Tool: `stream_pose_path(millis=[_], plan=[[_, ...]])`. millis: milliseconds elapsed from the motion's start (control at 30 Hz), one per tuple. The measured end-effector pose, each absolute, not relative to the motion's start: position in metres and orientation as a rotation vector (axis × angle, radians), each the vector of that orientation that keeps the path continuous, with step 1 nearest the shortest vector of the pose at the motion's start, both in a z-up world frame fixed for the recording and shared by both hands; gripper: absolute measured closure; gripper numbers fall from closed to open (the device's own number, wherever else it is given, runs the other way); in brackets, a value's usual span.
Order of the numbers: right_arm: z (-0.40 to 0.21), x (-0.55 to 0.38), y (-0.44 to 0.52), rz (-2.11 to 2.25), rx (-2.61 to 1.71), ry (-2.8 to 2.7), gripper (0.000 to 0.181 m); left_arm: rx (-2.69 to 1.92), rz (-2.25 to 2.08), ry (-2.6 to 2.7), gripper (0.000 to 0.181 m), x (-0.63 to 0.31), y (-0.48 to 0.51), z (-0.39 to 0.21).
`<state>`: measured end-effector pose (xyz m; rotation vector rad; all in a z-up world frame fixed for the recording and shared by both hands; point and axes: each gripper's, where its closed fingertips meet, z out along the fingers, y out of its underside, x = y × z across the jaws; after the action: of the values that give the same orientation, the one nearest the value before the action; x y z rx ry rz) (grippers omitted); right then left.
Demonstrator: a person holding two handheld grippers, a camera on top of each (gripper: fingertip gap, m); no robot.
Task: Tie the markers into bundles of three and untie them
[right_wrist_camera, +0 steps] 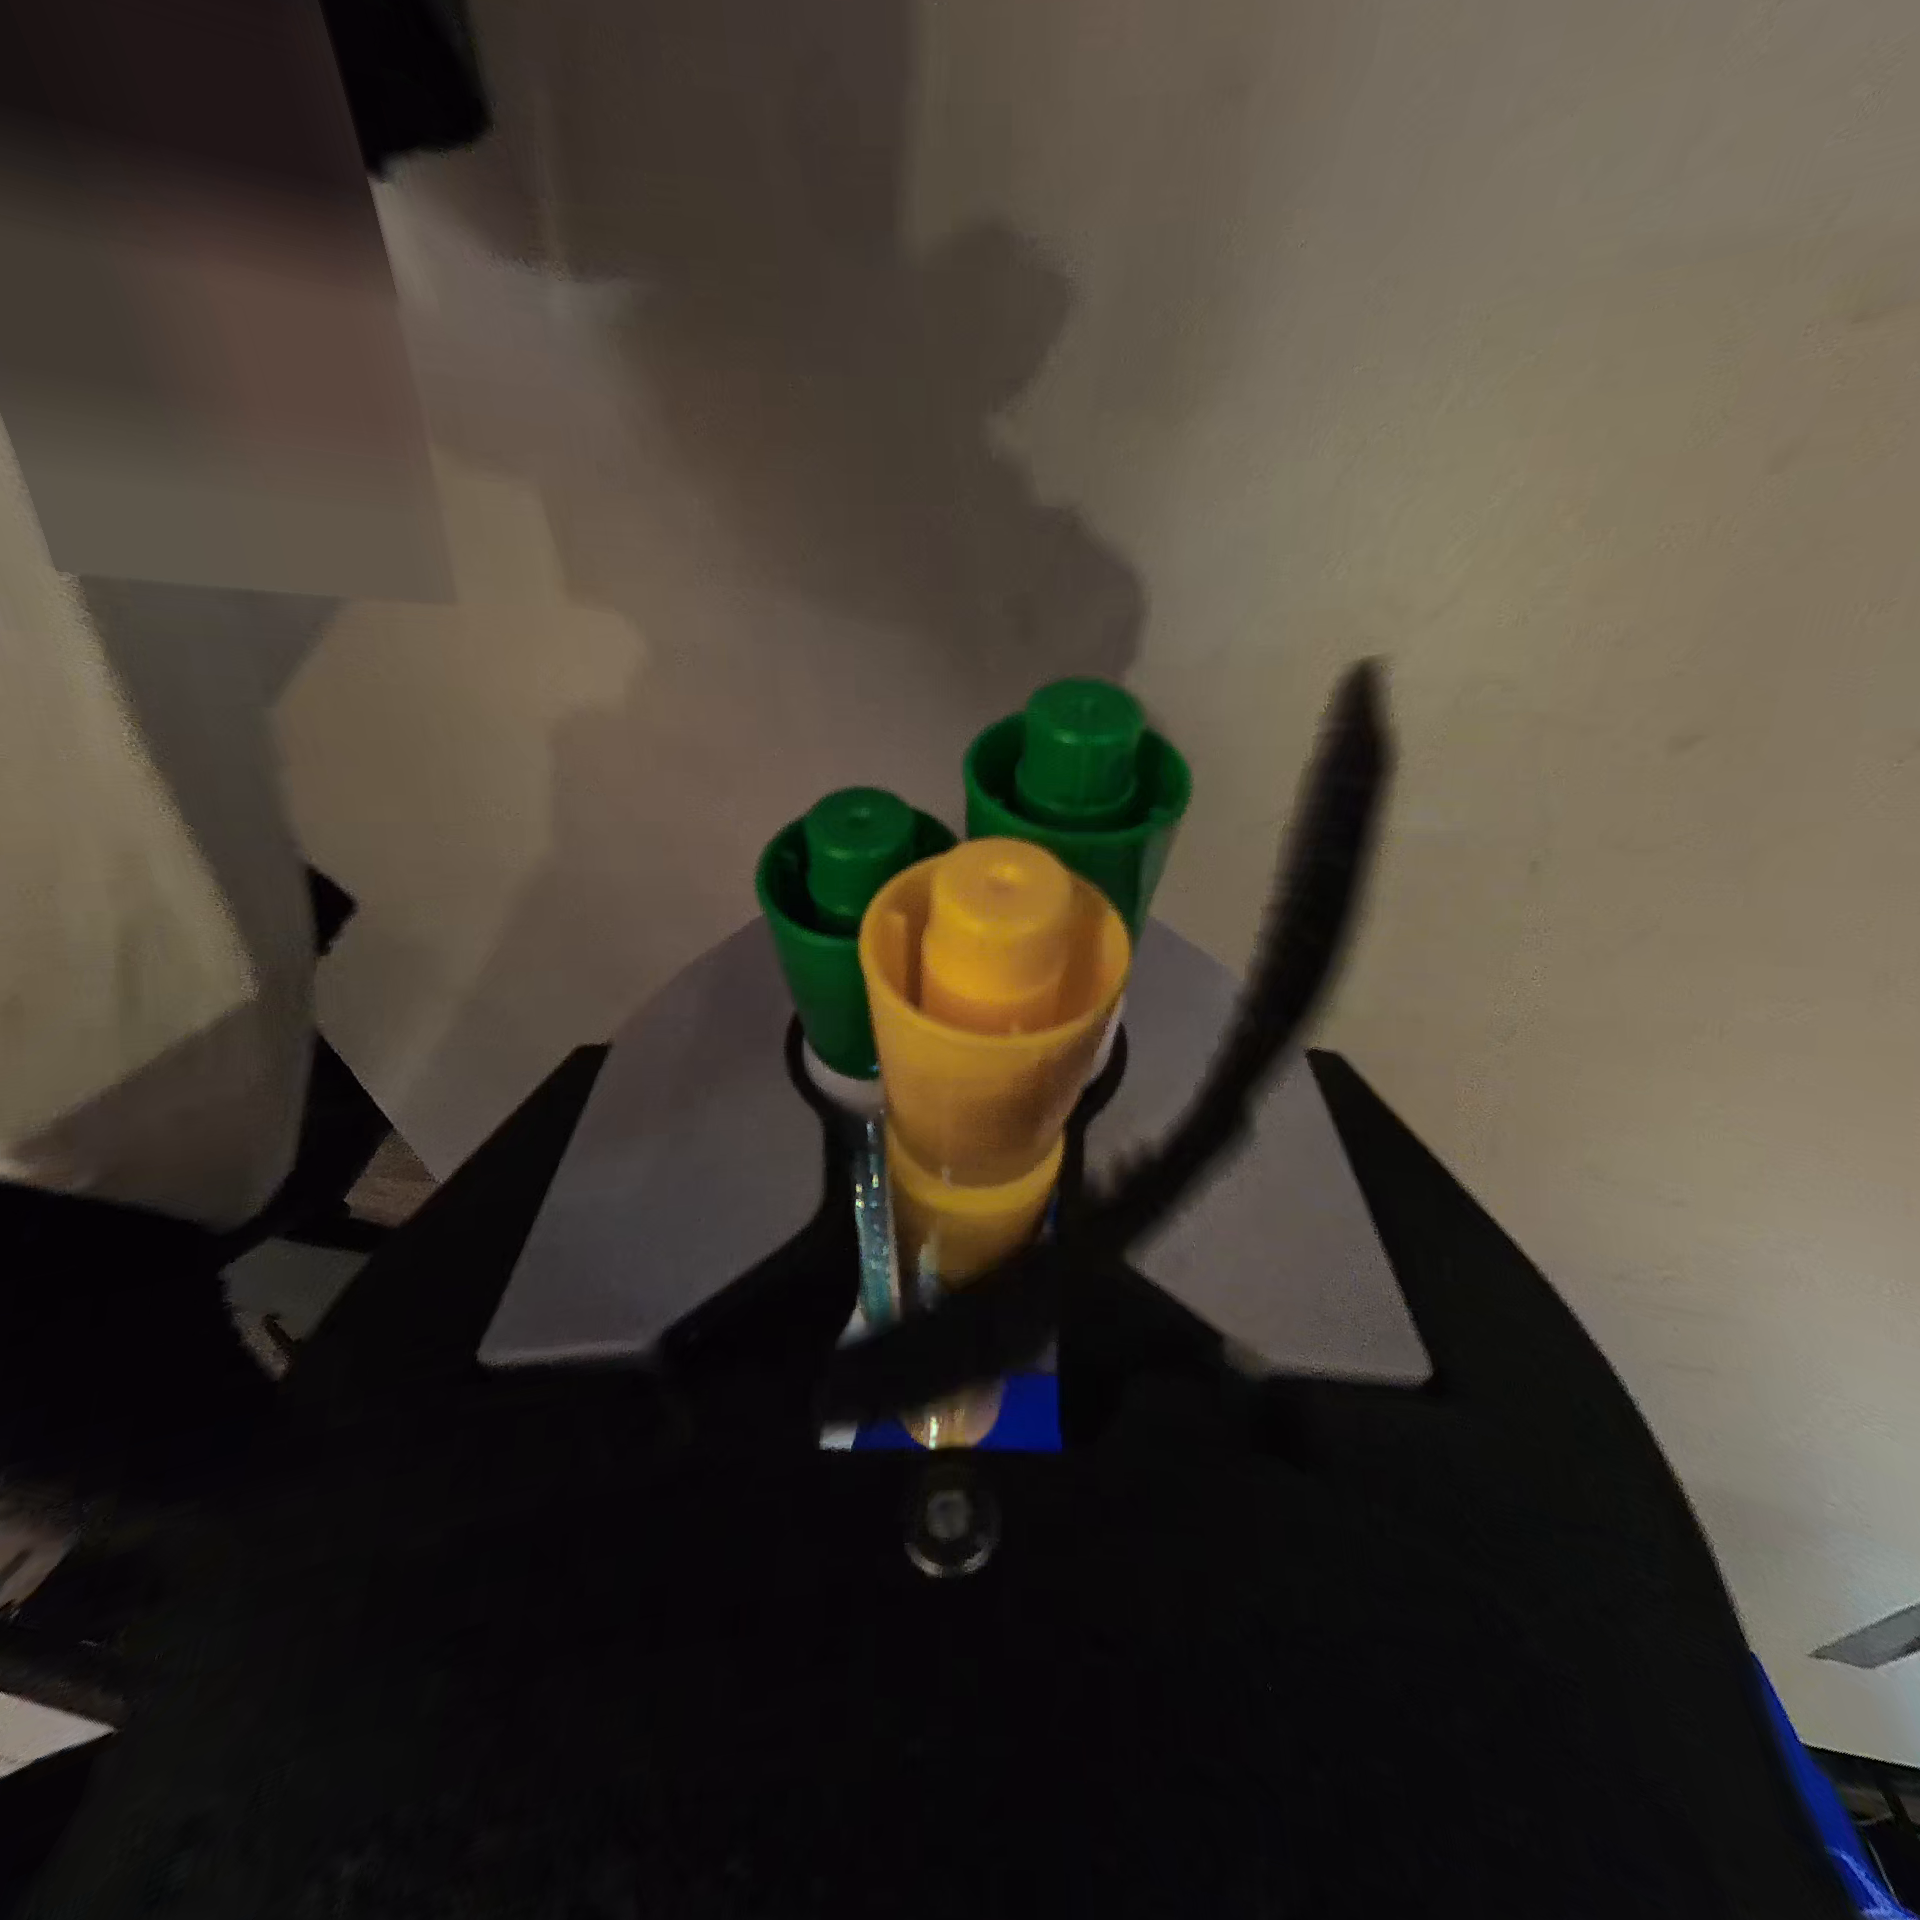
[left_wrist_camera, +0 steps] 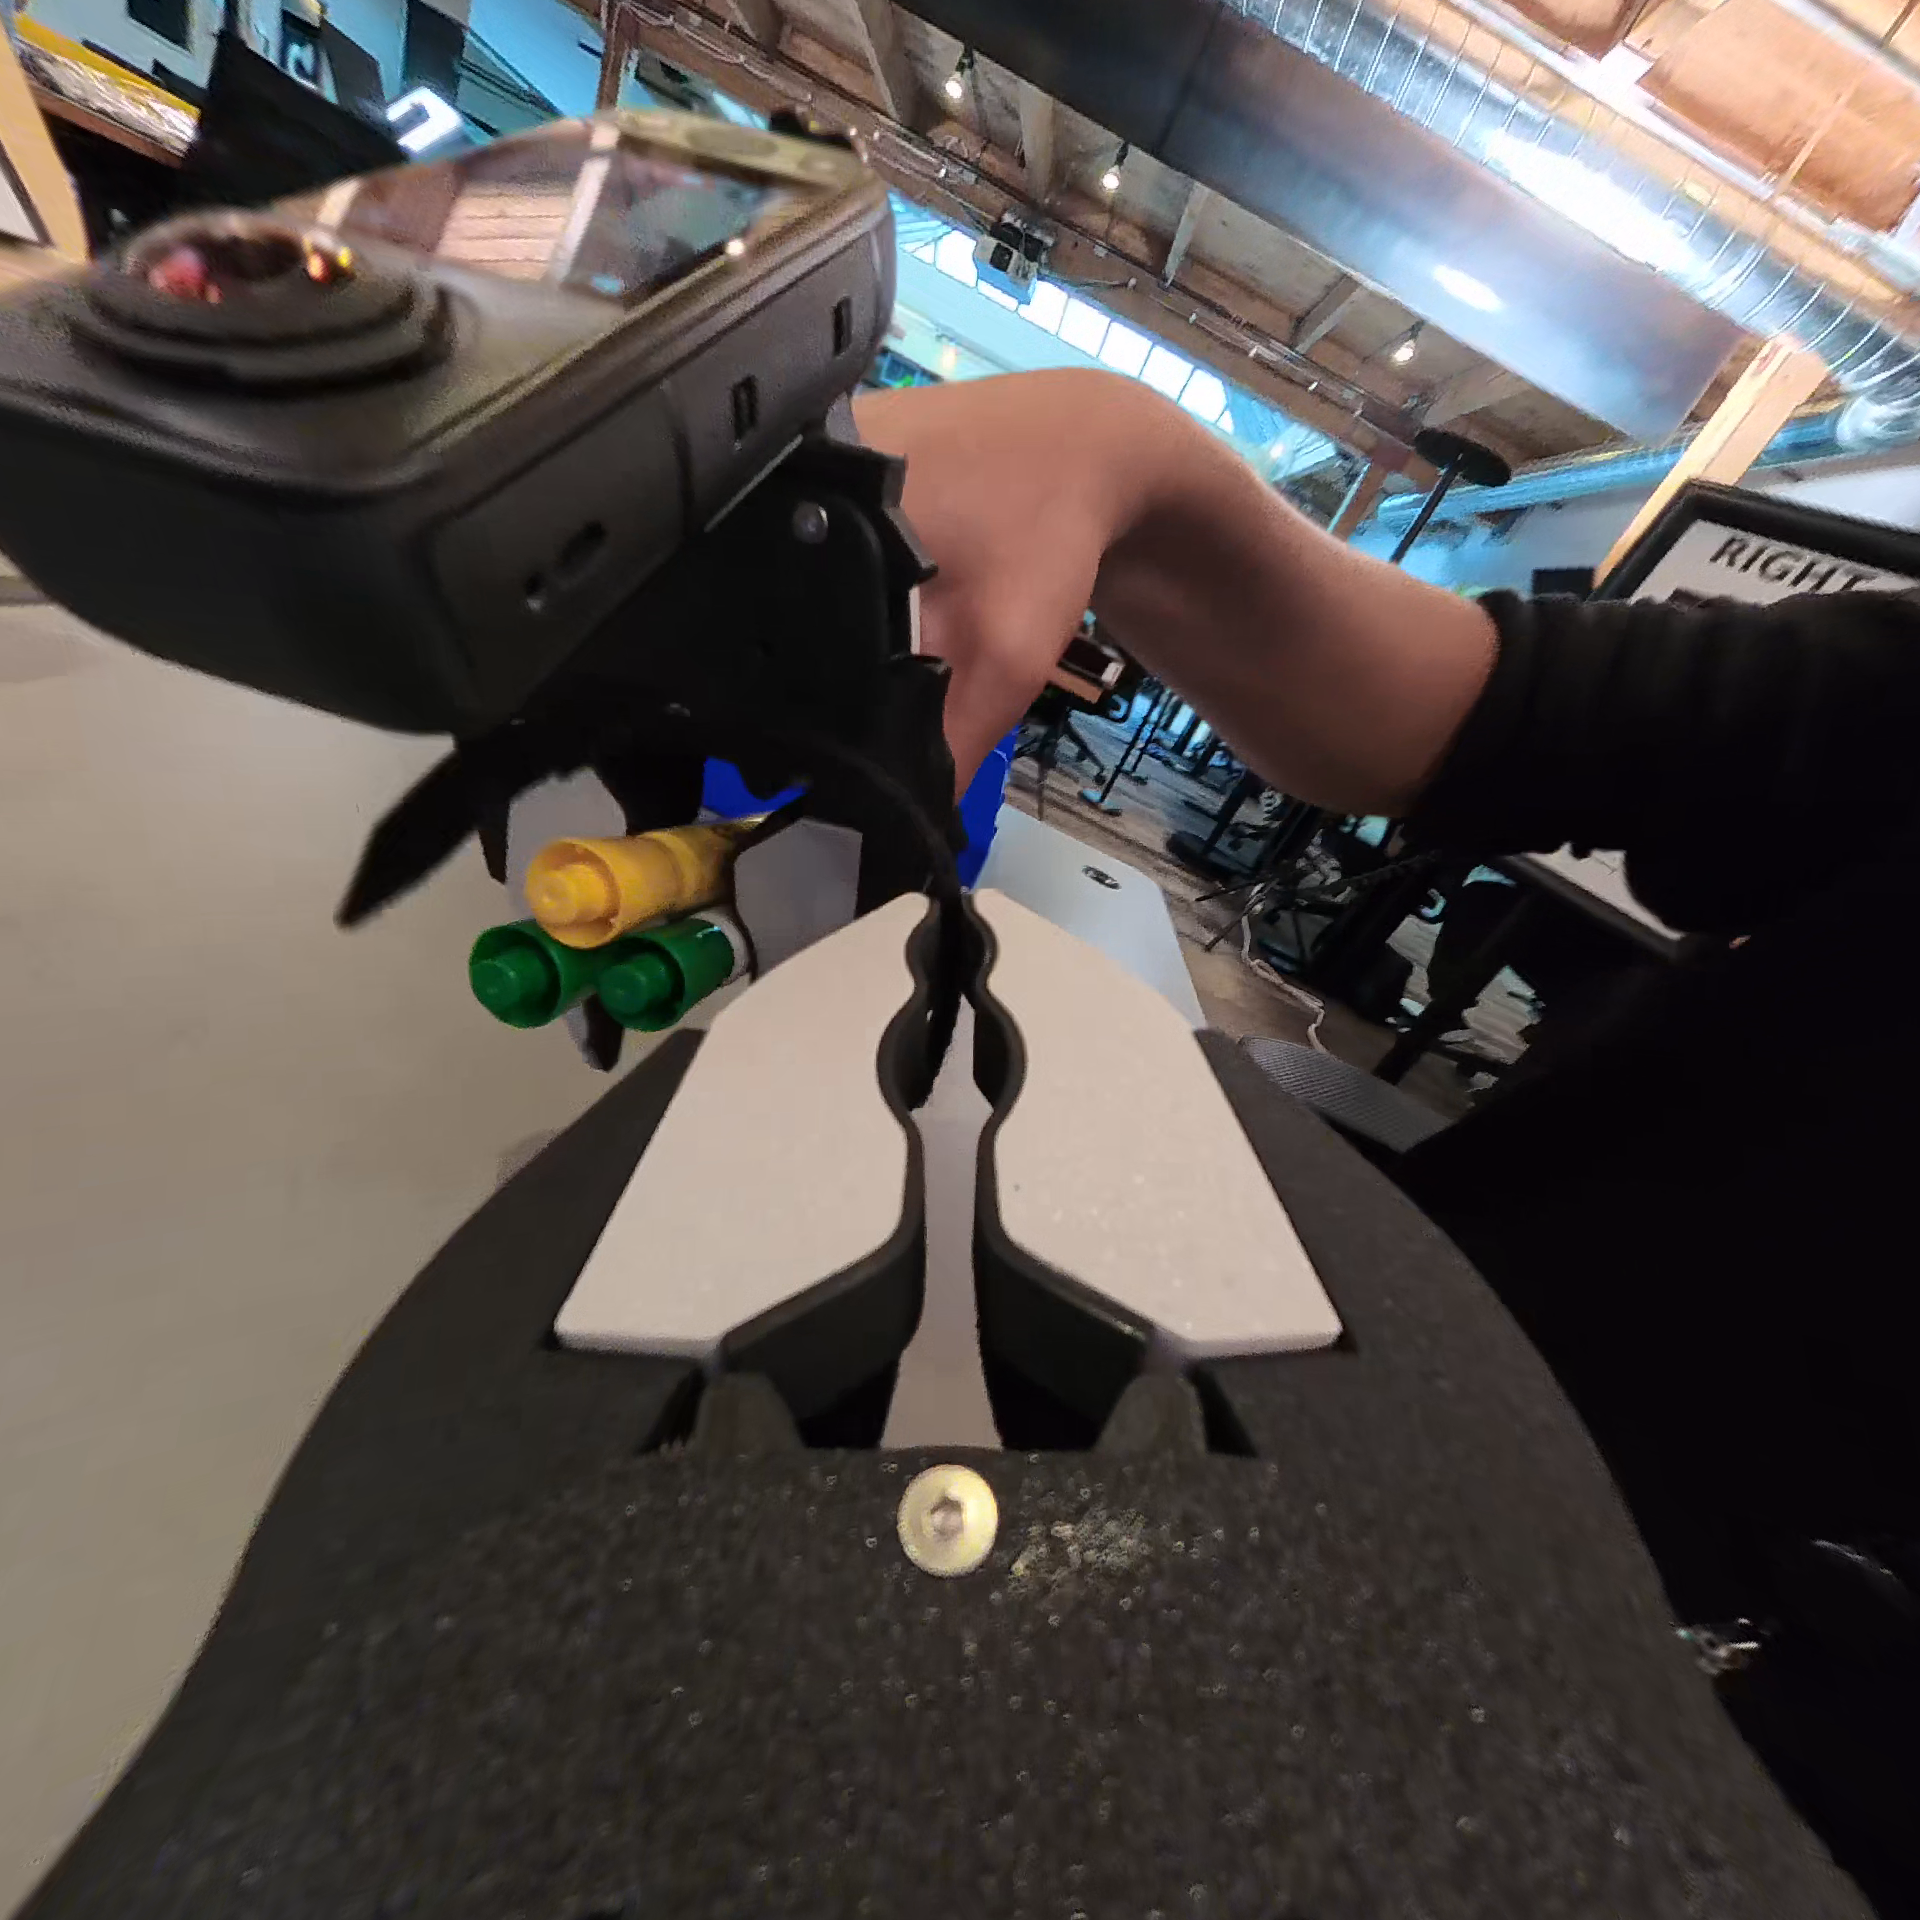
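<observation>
Pale grey surface (left_wrist_camera: 208, 1143) below, open workshop ceiling with ducting beyond. Three markers, one yellow marker (right_wrist_camera: 987, 997) and two green markers (right_wrist_camera: 1081, 769), are clamped together between the closed fingers of the right tool (right_wrist_camera: 961, 1195), caps pointing away from its camera. A black fuzzy tie (right_wrist_camera: 1299, 914) is seen wrapped at the bundle's base, one loose end sticking up to the right. In the left wrist view the left tool (left_wrist_camera: 948, 997) is closed on a strand of the same black tie (left_wrist_camera: 940, 935), which curves up toward the right tool (left_wrist_camera: 623, 914), held by a person's hand (left_wrist_camera: 1039, 561).

Risks, as judged:
- Tie strand is thin; it could slip from the narrow pinch if pulled hard.
- Pull at an angle could drag the markers out of the right grip, or fan them apart.
- Whether the wrap is being tightened or loosened cannot be told; blur hides the knot.
</observation>
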<state>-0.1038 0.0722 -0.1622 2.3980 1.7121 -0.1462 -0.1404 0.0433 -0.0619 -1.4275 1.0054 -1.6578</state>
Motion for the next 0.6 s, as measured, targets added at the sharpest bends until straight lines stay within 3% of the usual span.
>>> stream_pose_path(millis=[600], plan=[[-0.147, -0.126, 0.075, -0.205, 2.383, 1.786, 0.140, -1.542, -1.833, 0.934, 0.179, -0.151, 0.057, -0.074]])
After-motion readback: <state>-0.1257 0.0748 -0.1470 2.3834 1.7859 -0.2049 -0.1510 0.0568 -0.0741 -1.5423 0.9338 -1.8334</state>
